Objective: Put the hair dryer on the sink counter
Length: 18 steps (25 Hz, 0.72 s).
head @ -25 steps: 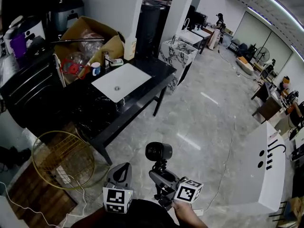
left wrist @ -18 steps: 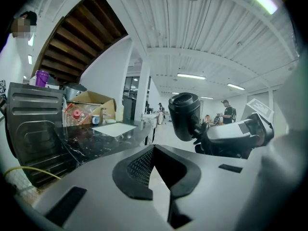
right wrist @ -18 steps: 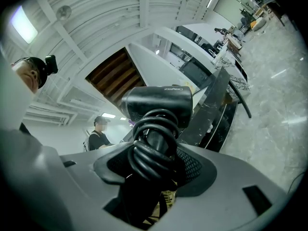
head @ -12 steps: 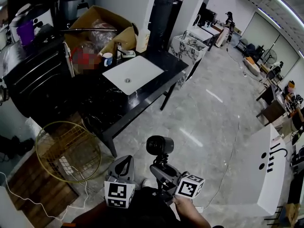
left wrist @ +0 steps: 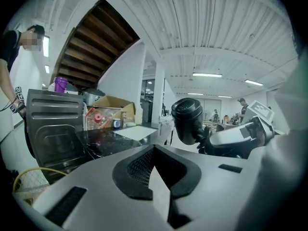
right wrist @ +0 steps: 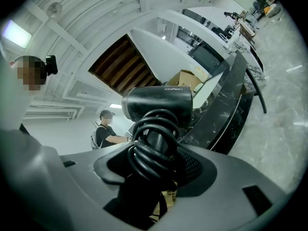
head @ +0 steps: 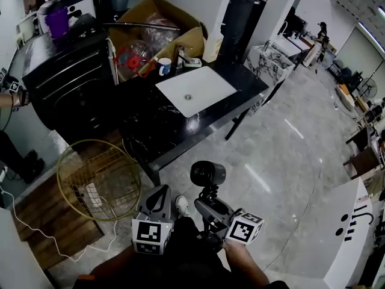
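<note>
The walk has swung the black bench [head: 157,131] round, so its white sink [head: 195,91] now lies at 12 o'clock ahead. The right tool [head: 210,206] pinches the hair dryer [head: 207,174] by its cord-wrapped handle, upright over the floor [head: 271,143]. The left tool [head: 160,192] is pressed together, empty. The dryer looks well short of the bench yet
</note>
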### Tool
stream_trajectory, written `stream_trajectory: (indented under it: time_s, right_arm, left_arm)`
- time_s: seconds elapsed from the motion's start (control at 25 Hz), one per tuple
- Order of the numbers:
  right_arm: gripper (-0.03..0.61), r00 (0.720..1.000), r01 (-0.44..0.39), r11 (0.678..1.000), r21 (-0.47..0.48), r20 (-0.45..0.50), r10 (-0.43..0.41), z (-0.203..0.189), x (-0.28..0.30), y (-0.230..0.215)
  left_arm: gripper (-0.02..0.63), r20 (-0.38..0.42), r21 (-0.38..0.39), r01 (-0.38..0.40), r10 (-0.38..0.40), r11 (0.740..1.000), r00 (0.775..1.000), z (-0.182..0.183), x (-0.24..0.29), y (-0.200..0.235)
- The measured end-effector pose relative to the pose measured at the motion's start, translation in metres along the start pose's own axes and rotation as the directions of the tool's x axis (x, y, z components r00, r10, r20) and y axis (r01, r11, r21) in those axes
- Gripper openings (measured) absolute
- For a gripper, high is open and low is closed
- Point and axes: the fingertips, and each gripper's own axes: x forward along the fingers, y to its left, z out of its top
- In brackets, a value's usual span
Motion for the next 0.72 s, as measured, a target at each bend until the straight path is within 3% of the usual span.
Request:
stream_trajectory:
  time_s: [0.28,0.72]
  right_arm:
    - [0.264,0.996,-0.035,0.999,-0.039,-0.082,0.031,0.037,0.046,-0.034]
    - [0.264,0.966,-0.025,0.991,-0.13,-0.259,-0.009,0.095,0.139,-0.098]
  left_arm:
    - [0.006,-0.034,-0.023,-0.083,0.082,0.996,0.996,0.006,0.05,0.03]
    - [0.006,-0.102,-0.079,-0.231,0.223,0.97,0.969,0.019,0.12,0.093]
